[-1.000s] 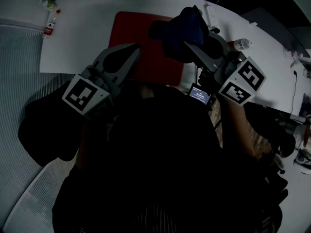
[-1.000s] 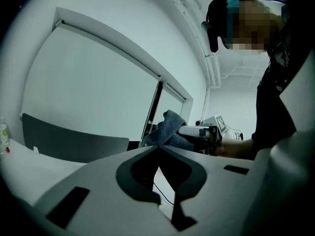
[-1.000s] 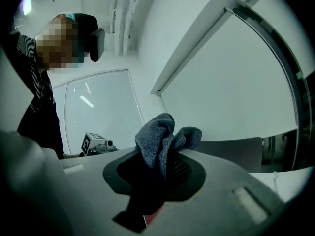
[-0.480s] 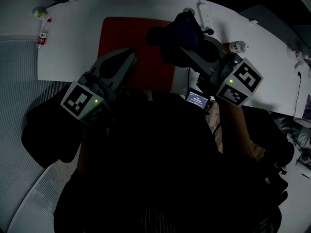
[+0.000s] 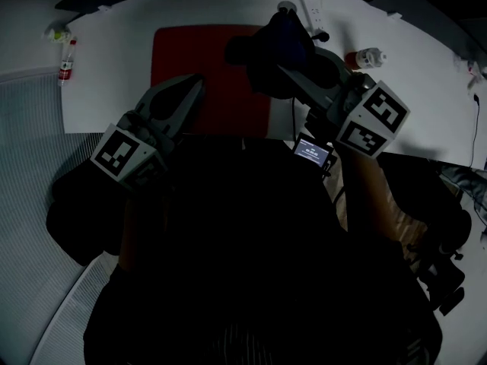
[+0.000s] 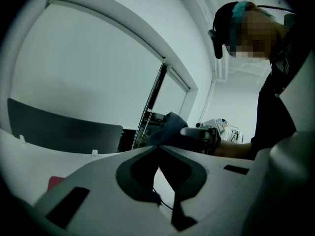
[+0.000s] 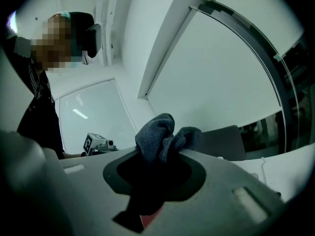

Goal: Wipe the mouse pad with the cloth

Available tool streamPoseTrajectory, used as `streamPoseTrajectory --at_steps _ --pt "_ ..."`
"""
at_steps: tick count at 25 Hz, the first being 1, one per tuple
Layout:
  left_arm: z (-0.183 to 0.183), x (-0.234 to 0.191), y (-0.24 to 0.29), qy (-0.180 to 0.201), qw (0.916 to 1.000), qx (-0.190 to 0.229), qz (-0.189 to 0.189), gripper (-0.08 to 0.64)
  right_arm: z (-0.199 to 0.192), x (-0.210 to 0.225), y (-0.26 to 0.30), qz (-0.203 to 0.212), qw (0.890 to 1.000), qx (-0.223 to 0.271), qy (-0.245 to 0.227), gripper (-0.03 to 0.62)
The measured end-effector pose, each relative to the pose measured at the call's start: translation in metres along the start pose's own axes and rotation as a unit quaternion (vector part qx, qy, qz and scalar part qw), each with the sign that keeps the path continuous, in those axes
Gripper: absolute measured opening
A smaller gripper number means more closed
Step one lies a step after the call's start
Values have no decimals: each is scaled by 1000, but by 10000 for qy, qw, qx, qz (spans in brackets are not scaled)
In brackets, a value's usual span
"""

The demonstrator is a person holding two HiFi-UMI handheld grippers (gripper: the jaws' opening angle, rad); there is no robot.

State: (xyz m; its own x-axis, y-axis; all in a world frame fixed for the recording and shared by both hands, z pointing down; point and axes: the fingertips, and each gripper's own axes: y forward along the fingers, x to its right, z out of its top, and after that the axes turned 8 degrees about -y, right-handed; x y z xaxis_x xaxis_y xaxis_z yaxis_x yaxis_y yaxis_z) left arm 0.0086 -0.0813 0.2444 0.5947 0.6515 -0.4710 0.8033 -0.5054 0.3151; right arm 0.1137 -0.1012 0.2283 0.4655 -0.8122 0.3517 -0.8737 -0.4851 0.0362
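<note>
A red mouse pad [image 5: 205, 71] lies on the white table [image 5: 114, 74]. My right gripper [image 5: 285, 68] is shut on a dark blue cloth [image 5: 275, 48], which hangs bunched over the pad's right edge. In the right gripper view the cloth [image 7: 158, 135] bulges up from between the jaws, with a sliver of red pad [image 7: 150, 219] below. My left gripper [image 5: 196, 86] hovers over the pad's near left part; its jaws meet at the tips with nothing between them. From the left gripper view I see the cloth [image 6: 170, 127] and the right gripper [image 6: 199, 132] beyond the jaws.
A water bottle [image 5: 65, 59] lies at the table's far left. A power strip [image 5: 312, 6] and a small bottle [image 5: 367, 56] are at the back right. A small lit screen [image 5: 313, 151] sits at the near edge. A grey chair back [image 6: 64, 132] stands behind the table.
The head view has shifted, so the pad and table sit higher and further left. Both grippers keep nearly the same places over the pad, the cloth still held.
</note>
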Motion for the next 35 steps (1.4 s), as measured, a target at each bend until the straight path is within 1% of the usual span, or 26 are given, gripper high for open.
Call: streamPoseTrajectory --at_steps 5,7,12,16,20,23,25,27,28,32,35 --pt "-8 -3 19 139 9994 -219 -214 6 -12 15 -11 -300 9994 -46 152 86" --pt "-12 -9 24 124 9991 -309 -271 6 -14 21 -11 -444 9988 -93 164 86" --pt "-24 -43 20 87 9984 -473 -312 6 -6 19 -1 -766 9970 -91 19 86" --pt "-33 -70 25 81 9976 -615 -304 6 -10 21 6 -916 9955 -241 -17 86" --pt "-42 -96 33 -231 9980 -496 -311 6 -19 28 18 -983 9945 -350 73 86" --pt "-50 -111 40 -232 9978 -560 -281 6 -28 34 29 -990 9940 -440 121 86" --pt "-56 -119 44 -511 9963 -612 -304 6 -35 36 38 -952 9939 -542 109 86" --pt "-68 -126 47 -795 9936 -739 -317 6 -42 37 47 -898 9938 -652 73 86" --pt "-76 -129 48 -841 9925 -839 -299 6 -44 38 51 -872 9938 -689 75 86" --pt "-109 -150 52 -785 9895 -1208 -134 6 -54 44 66 -816 9937 -753 178 85" --pt "-134 -167 56 -876 9853 -1468 33 6 -61 50 70 -785 9930 -838 259 86"
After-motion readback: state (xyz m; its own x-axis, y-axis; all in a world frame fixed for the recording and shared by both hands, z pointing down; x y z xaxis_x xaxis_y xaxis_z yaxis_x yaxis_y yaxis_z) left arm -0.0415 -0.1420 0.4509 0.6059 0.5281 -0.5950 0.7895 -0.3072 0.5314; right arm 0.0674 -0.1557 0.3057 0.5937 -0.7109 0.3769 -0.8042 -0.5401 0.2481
